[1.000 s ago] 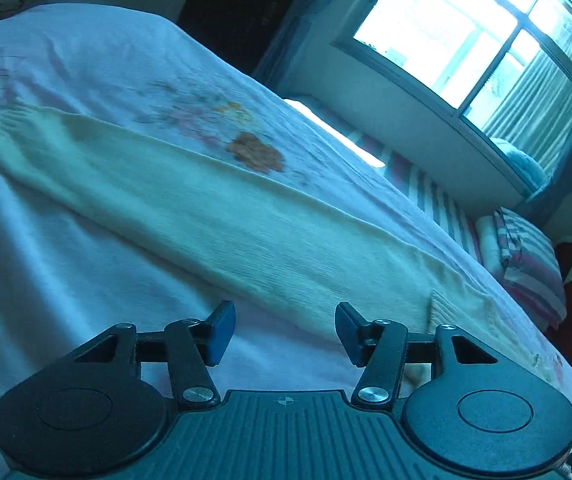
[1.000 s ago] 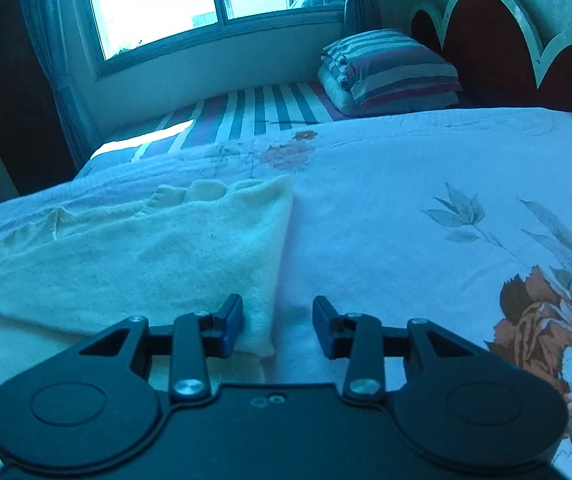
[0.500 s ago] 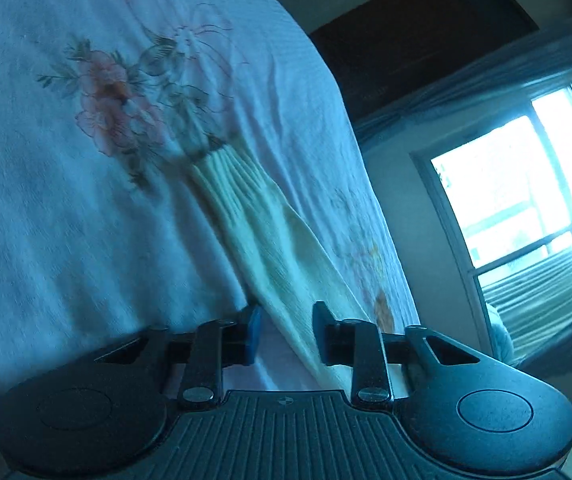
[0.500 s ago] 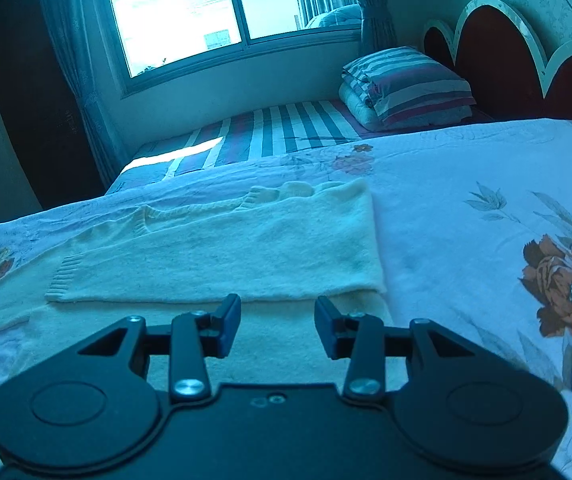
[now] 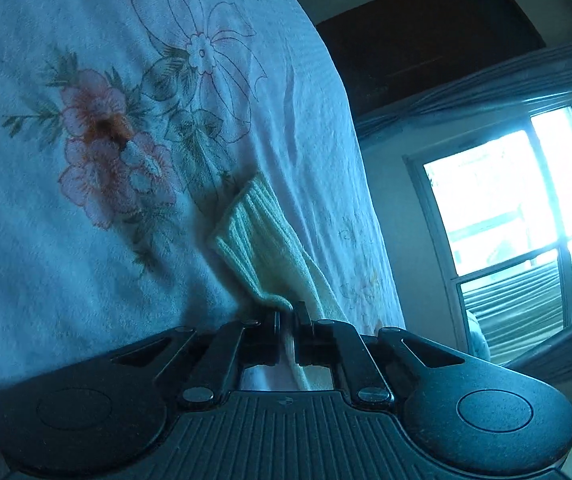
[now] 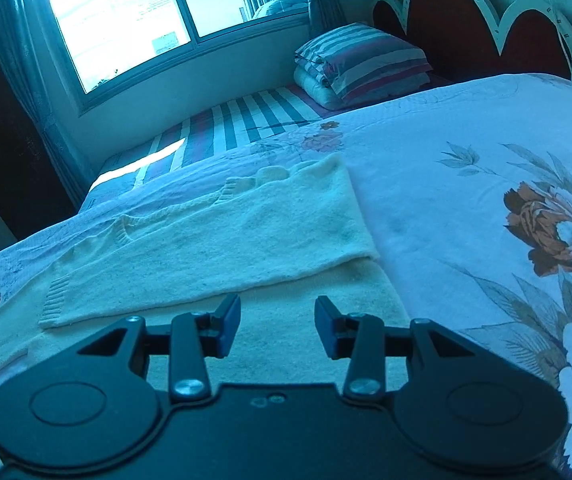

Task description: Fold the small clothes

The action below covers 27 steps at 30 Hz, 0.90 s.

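A cream knitted sweater (image 6: 222, 240) lies flat on the floral bedspread (image 6: 465, 208), with one sleeve folded across its body. My right gripper (image 6: 278, 326) is open and empty, hovering just above the sweater's lower part. My left gripper (image 5: 287, 320) is shut on the other sleeve (image 5: 262, 248), pinching it just behind the ribbed cuff. The cuff sticks out past the jaws, over the bedspread's flower print (image 5: 114, 160).
A folded striped quilt (image 6: 361, 64) sits at the head of the bed near the red headboard (image 6: 465, 28). A striped sheet (image 6: 246, 124) runs along the far side under the window (image 6: 146, 12). The bedspread extends to the right of the sweater.
My left gripper moved along the sleeve to its cuff end and shut on it. My right gripper drew back over the sweater and stayed open.
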### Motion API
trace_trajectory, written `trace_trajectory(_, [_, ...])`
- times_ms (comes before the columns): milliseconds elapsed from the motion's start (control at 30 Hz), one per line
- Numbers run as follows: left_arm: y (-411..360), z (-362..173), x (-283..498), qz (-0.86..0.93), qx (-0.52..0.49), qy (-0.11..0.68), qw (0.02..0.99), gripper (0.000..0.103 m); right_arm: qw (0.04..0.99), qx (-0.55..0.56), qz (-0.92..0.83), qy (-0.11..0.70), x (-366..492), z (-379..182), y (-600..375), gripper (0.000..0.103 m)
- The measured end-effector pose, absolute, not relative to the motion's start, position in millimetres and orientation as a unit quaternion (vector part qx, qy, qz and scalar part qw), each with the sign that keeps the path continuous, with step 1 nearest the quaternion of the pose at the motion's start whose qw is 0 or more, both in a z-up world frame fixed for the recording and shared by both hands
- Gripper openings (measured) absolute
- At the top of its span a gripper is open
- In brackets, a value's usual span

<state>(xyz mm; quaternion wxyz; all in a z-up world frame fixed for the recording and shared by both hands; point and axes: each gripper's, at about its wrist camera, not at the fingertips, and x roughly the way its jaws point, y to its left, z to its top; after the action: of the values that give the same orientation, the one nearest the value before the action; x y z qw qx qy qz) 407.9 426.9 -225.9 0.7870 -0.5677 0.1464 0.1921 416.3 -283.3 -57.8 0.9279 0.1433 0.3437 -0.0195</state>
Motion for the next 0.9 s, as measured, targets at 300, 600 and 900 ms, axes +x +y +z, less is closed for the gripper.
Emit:
trace_trajectory(300, [422.0, -217.0, 421.8, 0.217, -0.512, 0.154, 0.817, 0.002, 0.926, 0.141, -0.027, 0.348, 411.8, -62.6, -302.8, 0.042])
trace_trajectory(600, [326.0, -124.9, 488.6, 0.138, -0.301, 0.174, 0.927, 0.002, 0.927, 0.155, -0.033, 0.341, 416.1, -64.7, -337.7, 0.043])
trace_trajectory(900, [162.2, -109.3, 563.1, 0.004, -0.214, 0.211, 0.954, 0.002, 0.928, 0.160, -0.054, 0.333, 407.1, -63.2, -386.5, 0.044])
